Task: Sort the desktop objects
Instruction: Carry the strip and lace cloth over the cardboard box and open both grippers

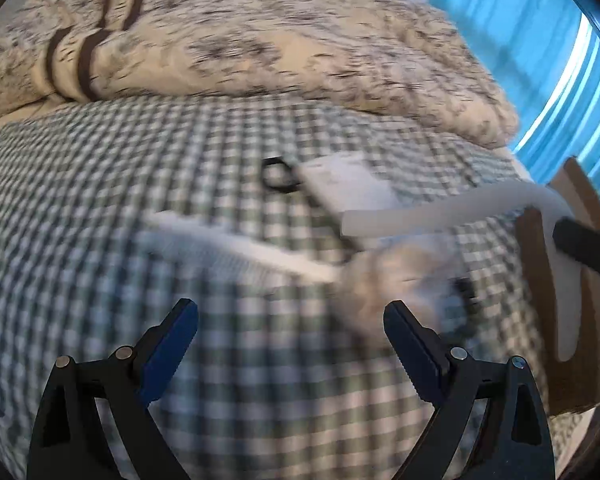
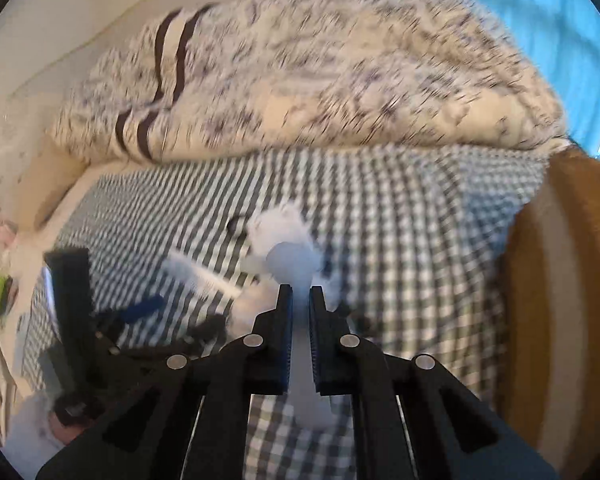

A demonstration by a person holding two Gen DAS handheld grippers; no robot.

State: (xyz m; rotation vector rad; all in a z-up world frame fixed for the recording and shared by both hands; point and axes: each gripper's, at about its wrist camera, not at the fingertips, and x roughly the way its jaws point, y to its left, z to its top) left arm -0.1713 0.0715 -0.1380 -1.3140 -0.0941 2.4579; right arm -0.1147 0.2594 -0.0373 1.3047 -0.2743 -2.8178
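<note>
My right gripper (image 2: pixel 300 293) is shut on a white, translucent bent tube (image 2: pixel 290 265) that pokes forward past its fingers. In the left wrist view the same tube (image 1: pixel 452 210) hangs above the checked cloth (image 1: pixel 100 200), and a black finger (image 1: pixel 582 249) of the right gripper crosses it at the right. My left gripper (image 1: pixel 292 314) stands open over the cloth with nothing between its fingers. On the cloth lie a black ring (image 1: pixel 280 180), a flat white card (image 1: pixel 348 186), a blurred white stick (image 1: pixel 240 248) and a blurred beige object (image 1: pixel 396 284).
A wooden box (image 2: pixel 560 300) stands at the right edge of the cloth. A speckled cream blanket (image 1: pixel 260 40) with two dark stripes is heaped behind. A blue curtain (image 1: pixel 520 20) hangs at the far right. The left gripper's body (image 2: pixel 72 300) shows blurred at left.
</note>
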